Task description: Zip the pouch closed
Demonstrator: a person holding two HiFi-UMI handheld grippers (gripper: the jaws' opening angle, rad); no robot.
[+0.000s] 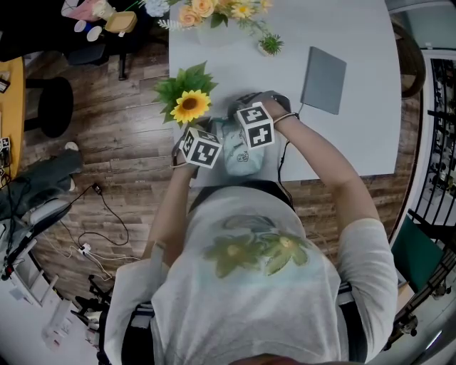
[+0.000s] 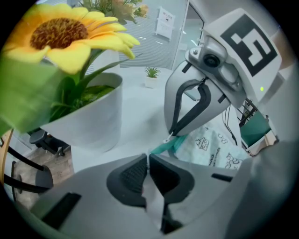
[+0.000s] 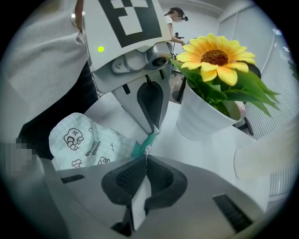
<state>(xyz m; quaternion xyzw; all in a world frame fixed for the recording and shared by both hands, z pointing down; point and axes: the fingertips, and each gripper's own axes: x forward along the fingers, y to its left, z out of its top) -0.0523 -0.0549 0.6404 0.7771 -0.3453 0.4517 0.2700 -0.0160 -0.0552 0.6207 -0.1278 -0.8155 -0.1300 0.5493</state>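
1. Head view first: find the pouch (image 1: 239,158) at the near edge of the table (image 1: 356,135), between both grippers.
2. Use the left gripper (image 2: 148,159) as anchor: pressed shut on the teal zip tape (image 2: 164,145) at the pouch's end. Hold taut and low, without twisting.
3. Work with the right gripper (image 3: 145,161): clamped narrow on what looks like the zip pull (image 3: 147,148), tips almost touching the left ones. Draw straight along the tape, away from the anchor, slowly enough not to lose that small tab. Cannot tell how much of the zip is open.
4. Mind the sunflower pot (image 2: 93,126) just beside the left gripper: likely knocked by a wide swing.
5. Disregard the flowers (image 1: 214,11), small plant (image 1: 271,45) and grey pad (image 1: 324,80) farther back: well apart, not in the way.
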